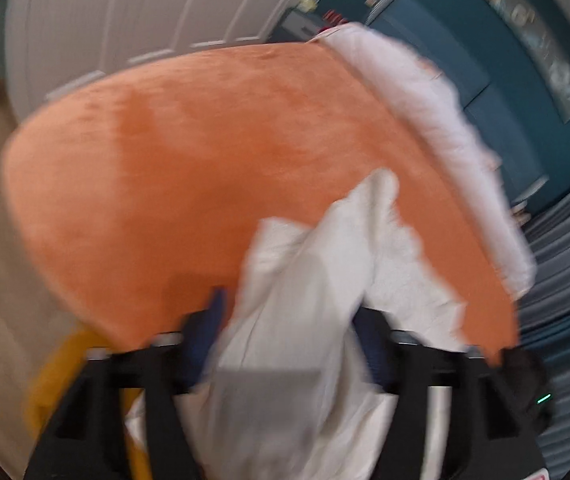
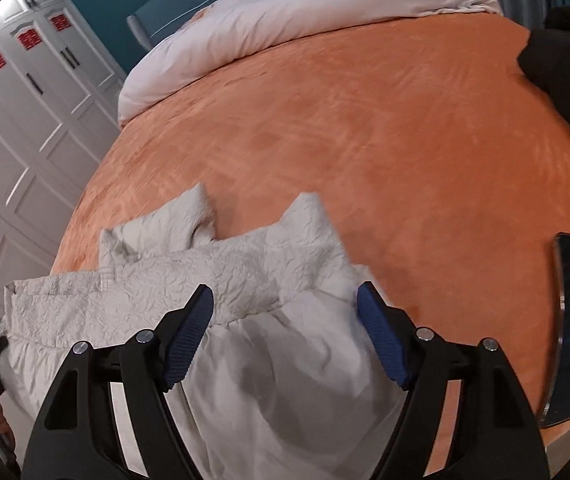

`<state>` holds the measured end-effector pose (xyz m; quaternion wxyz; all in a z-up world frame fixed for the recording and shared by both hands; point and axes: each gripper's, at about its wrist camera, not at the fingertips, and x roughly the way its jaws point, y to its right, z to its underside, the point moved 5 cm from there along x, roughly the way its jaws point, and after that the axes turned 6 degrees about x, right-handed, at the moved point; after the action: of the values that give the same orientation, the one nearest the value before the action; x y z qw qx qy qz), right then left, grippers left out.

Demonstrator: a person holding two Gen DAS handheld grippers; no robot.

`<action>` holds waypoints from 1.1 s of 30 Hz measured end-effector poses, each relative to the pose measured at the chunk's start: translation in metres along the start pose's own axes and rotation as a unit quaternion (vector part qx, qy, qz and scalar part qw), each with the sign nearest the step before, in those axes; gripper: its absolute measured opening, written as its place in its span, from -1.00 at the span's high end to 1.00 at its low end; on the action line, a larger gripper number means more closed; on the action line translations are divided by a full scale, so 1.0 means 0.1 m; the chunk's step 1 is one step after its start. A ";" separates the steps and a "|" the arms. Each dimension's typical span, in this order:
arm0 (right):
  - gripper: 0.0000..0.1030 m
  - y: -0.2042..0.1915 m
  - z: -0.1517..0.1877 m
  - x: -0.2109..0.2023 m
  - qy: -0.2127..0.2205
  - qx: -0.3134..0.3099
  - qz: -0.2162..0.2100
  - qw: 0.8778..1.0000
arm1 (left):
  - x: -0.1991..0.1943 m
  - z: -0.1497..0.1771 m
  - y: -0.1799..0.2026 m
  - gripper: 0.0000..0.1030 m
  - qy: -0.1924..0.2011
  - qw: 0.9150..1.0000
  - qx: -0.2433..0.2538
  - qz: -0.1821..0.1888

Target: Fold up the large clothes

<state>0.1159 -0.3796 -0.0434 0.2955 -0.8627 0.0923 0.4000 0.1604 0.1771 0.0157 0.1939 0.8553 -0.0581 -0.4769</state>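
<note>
Crinkly white cotton garment (image 2: 221, 280) bunched at the near edge of the orange velvety bedspread (image 2: 385, 140); left gripper (image 1: 289, 320) and right gripper (image 2: 285, 312) both released, cloth loose between their jaws.

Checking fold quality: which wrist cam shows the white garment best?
Right wrist: the white garment is sharp, its crinkled top and smooth lower part spread on the orange bedspread. Left wrist shows it blurred, bunched between the fingers.
</note>
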 end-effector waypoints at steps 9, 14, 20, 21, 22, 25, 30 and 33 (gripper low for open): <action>-0.38 -0.13 -0.05 0.12 0.001 0.011 -0.012 1.000 | -0.25 -0.29 -0.43 -0.50 0.021 1.000 -0.005 -0.002; 1.00 -0.41 -0.12 0.14 -0.020 -0.022 -0.032 0.999 | 0.64 -0.44 0.21 -0.16 -0.042 0.995 0.037 0.077; 1.00 -1.08 -0.45 -0.96 0.131 -0.088 -0.112 0.981 | 0.85 -0.55 0.66 0.92 -0.025 0.991 0.123 0.054; 0.90 -1.05 -0.50 -1.01 0.139 -0.085 -0.098 0.982 | 0.78 -0.60 0.69 0.92 -0.012 0.991 0.123 0.050; 0.70 -1.00 -0.52 -0.97 0.132 -0.085 -0.085 0.984 | 0.75 -0.63 0.68 0.91 -0.008 0.992 0.119 0.047; -0.44 -0.59 -0.41 -0.59 0.088 -0.067 -0.007 0.994 | 0.70 -0.66 0.57 0.56 0.003 0.995 0.099 0.033; -0.39 0.02 -0.07 0.00 0.002 -0.013 0.024 1.000 | 0.79 -0.72 0.45 -0.56 0.017 0.996 0.083 0.020; 0.47 0.07 0.02 0.15 -0.017 0.002 0.013 1.000 | 1.20 -0.57 0.58 0.03 -0.059 0.992 0.093 0.056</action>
<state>0.1216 -0.3832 -0.0585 0.2939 -0.8537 0.0991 0.4183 0.2780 0.1052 -0.0304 0.1361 0.8355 -0.1616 -0.5073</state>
